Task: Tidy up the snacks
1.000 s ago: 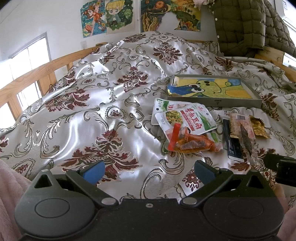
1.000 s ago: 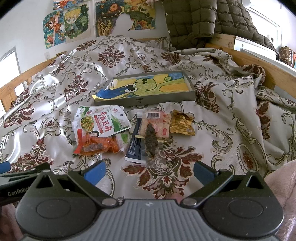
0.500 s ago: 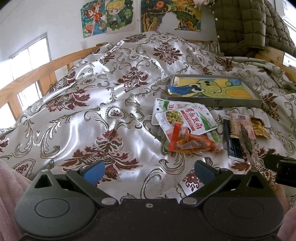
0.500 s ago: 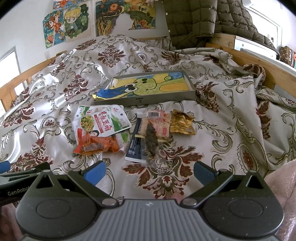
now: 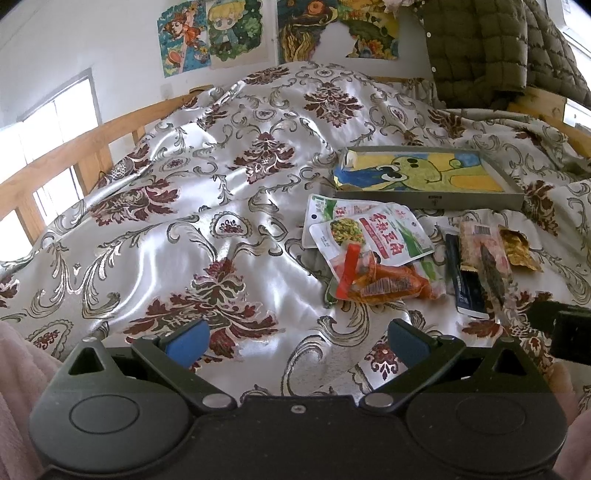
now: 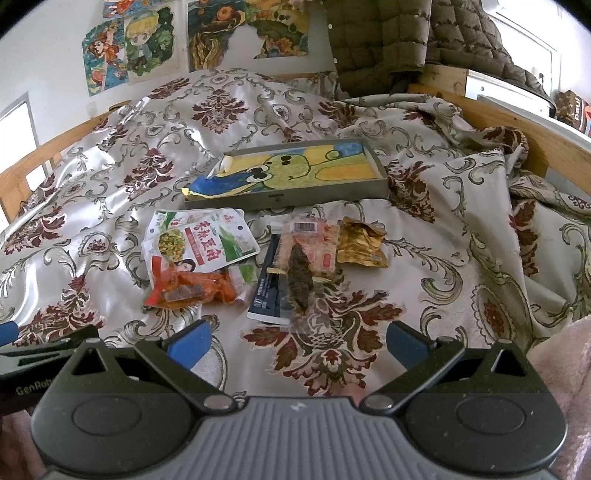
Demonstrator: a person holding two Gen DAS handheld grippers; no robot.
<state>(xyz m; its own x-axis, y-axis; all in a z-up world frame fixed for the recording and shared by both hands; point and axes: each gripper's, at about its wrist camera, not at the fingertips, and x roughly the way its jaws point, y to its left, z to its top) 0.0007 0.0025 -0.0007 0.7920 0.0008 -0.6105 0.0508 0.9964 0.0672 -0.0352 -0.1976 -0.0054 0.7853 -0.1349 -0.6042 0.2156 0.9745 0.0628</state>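
Observation:
Several snack packets lie on the bed quilt: a green-and-white pouch (image 6: 207, 240) (image 5: 373, 236), an orange-red packet (image 6: 192, 288) (image 5: 384, 280), a dark blue packet (image 6: 267, 291) (image 5: 467, 288), a clear pack with a dark dried fish (image 6: 301, 275) (image 5: 489, 273), a pink packet (image 6: 319, 243) and a gold packet (image 6: 360, 243) (image 5: 519, 249). Behind them lies a shallow grey box (image 6: 325, 194) (image 5: 476, 201) with a cartoon frog picture inside. My left gripper (image 5: 295, 338) and right gripper (image 6: 295, 338) are open, empty, held above the quilt in front of the snacks.
Wooden bed rails run along the left (image 5: 55, 162) and right (image 6: 517, 125). A dark green quilted jacket (image 6: 388, 40) hangs at the head of the bed. Posters (image 5: 221, 33) hang on the wall. The left gripper's edge shows in the right wrist view (image 6: 44, 347).

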